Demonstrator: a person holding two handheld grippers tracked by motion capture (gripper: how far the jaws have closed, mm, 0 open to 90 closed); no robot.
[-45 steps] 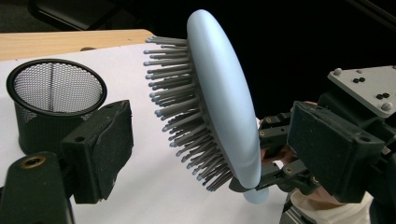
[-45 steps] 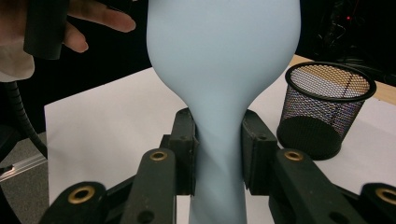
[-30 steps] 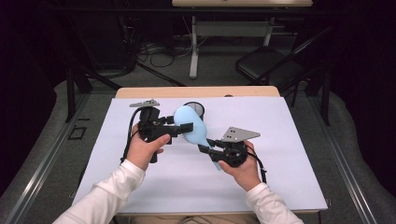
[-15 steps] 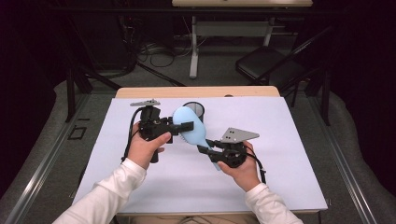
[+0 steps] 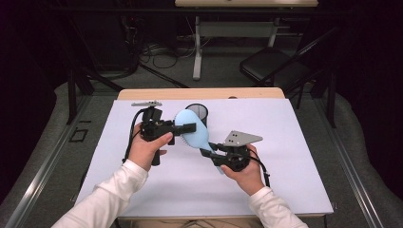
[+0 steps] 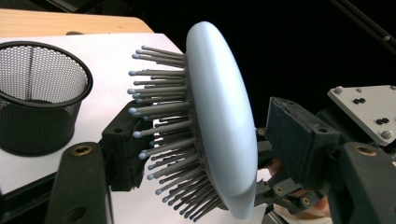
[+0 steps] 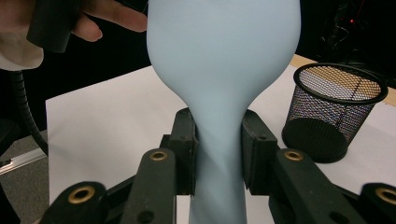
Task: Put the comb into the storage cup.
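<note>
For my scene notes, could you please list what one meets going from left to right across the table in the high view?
Left gripper → light blue hairbrush → right gripper, gripping the brush's handle.

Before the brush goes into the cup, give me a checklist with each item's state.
1. Right gripper shut on the brush handle: ok, both pads press the neck.
2. Left gripper gripping the brush head: not ok, its jaws stand either side with a gap showing at the back.
3. Cup upright, mouth open: ok.
4. Cup empty: ok as far as seen in the left gripper view; its floor is partly hidden.
5. Brush clear of the cup: ok, held above the table beside it.
6. Handle end pointing at the cup: not ok, the head is the end nearer it.
</note>
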